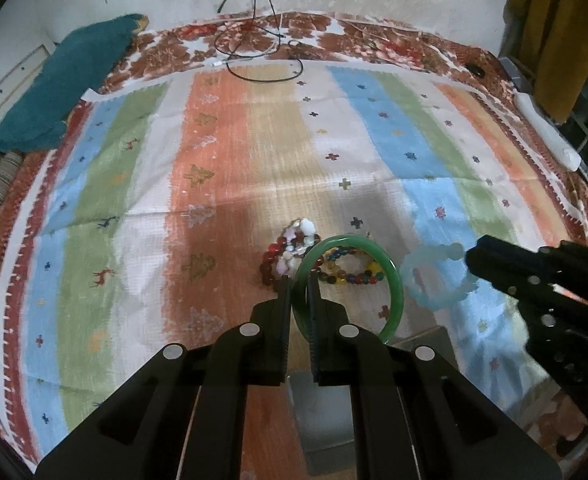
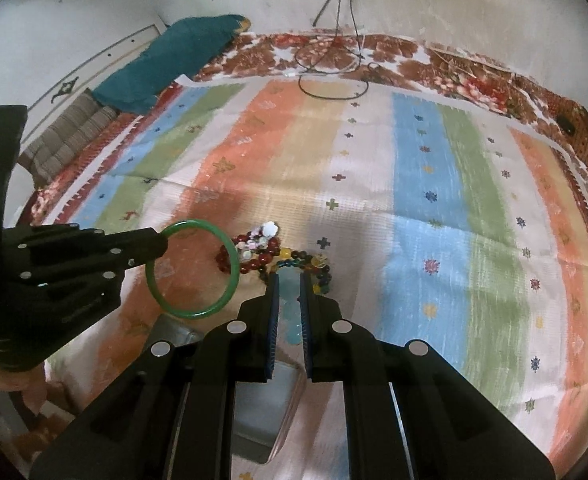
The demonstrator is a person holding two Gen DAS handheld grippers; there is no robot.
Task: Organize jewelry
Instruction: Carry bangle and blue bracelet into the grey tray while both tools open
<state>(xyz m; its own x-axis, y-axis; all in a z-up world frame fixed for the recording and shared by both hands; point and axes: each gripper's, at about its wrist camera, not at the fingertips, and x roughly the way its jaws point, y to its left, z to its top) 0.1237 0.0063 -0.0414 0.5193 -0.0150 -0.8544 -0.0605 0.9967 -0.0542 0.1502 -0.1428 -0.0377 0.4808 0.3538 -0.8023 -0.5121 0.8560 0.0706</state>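
Here, left gripper [image 1: 298, 280] clamped on green bangle [image 1: 393, 280], ring lifted clear of striped cloth [image 1: 234, 140]. Right gripper [image 2: 288, 280] pinched on pale blue bead bracelet [image 1: 425, 280], also lifted. Beaded bracelets [image 2: 270, 252] heaped on cloth just beyond both tips, toward near edge. Cables [image 1: 254, 56] at far edge; teal towel [image 1: 66, 80] at far left corner.

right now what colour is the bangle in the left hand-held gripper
Green, a plain smooth bangle; the right wrist view shows it best.
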